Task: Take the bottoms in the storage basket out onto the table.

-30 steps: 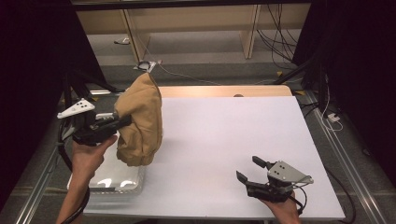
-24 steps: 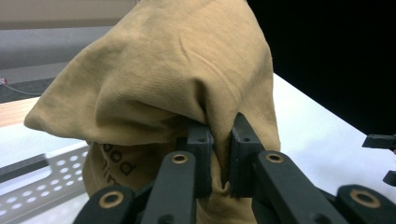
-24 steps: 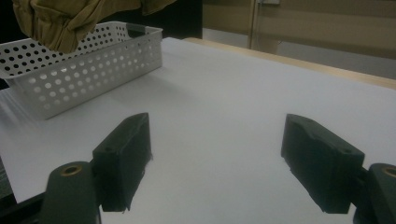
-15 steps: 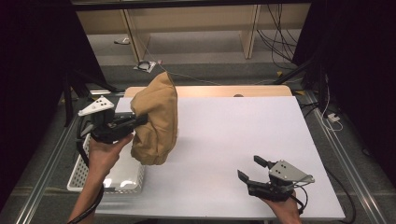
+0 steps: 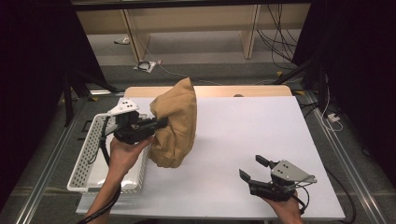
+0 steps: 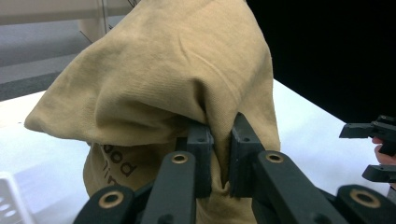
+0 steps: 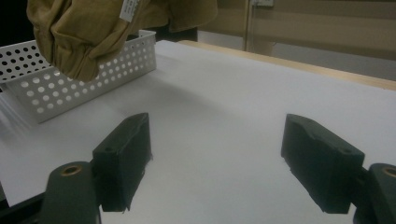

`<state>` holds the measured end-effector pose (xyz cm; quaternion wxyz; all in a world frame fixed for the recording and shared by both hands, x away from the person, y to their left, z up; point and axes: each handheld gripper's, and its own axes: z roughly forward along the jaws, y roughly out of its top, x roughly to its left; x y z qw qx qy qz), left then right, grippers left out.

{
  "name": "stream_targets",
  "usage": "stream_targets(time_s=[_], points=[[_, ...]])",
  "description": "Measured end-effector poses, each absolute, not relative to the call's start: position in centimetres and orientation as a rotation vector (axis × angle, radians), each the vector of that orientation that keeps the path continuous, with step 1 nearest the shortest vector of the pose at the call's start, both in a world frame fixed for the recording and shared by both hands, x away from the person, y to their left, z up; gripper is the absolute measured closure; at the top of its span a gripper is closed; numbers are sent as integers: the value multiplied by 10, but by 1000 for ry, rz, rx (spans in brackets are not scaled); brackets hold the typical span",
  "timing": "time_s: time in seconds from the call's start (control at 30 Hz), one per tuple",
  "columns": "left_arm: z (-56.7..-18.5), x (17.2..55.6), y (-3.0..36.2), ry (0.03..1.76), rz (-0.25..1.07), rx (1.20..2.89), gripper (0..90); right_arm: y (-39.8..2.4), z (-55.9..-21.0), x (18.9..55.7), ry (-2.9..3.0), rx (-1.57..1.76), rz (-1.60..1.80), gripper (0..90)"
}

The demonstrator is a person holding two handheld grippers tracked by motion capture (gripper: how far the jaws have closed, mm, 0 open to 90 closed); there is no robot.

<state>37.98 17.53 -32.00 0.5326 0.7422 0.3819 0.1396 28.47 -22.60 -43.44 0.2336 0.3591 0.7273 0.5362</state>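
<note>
White perforated basket [image 5: 86,156] sits at the left table edge, on the white sheet [image 5: 252,140] covering the table. Wooden tabletop strip [image 5: 243,90] shows along the far edge. Beyond it, wooden shelving [image 5: 187,21]; cables [image 5: 275,39] lie on the floor.

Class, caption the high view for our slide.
Left gripper lifts tan cloth garment beside white perforated basket; right gripper rests open.

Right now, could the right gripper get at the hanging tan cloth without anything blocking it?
Probably yes: the right gripper is open, and bare white table lies between it and the tan cloth, which the left gripper holds up.
</note>
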Motion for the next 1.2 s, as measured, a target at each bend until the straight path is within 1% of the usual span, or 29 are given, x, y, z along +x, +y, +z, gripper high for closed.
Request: stream_targets(time_s=[0.17, 0.3, 1.2], points=[[-323, 382, 167, 900, 314, 1779, 815, -227, -434, 285, 1993, 985, 1473, 252], [-330, 386, 155, 893, 275, 1785, 815, -228, -434, 284, 1990, 987, 1469, 252], [-359, 401, 83, 853, 138, 1865, 815, -232, -433, 284, 1972, 991, 1473, 251]])
